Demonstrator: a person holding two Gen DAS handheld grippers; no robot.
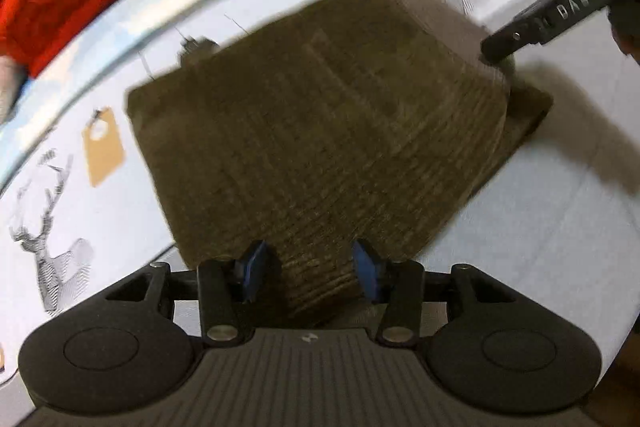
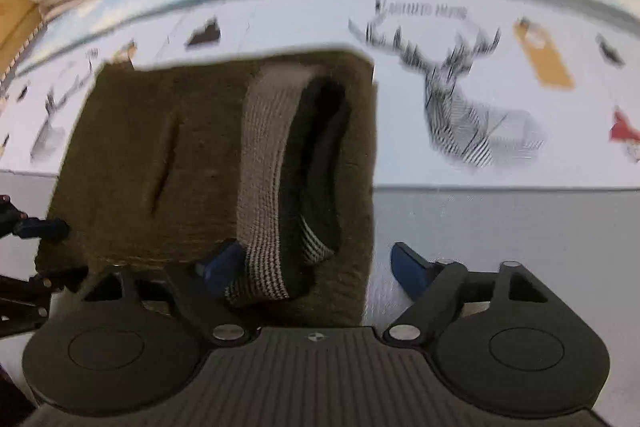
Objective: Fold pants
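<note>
Pants (image 1: 320, 131) are already down to a chunky olive bundle mid-frame on the deer-print sheet (image 1: 52, 227), w/ the left hand-held gripper (image 1: 308, 269) clamped on the near corner, prob to drag or square it up. Right hand-held gripper (image 2: 320, 263) has its jaws wide apart, straddling the striped waistband (image 2: 264, 163) w/o pinching, so imo it's released the fold. Only readable text is "DA6" on the other tool, upper right of the left view; print on the sheet is too blurry.
</note>
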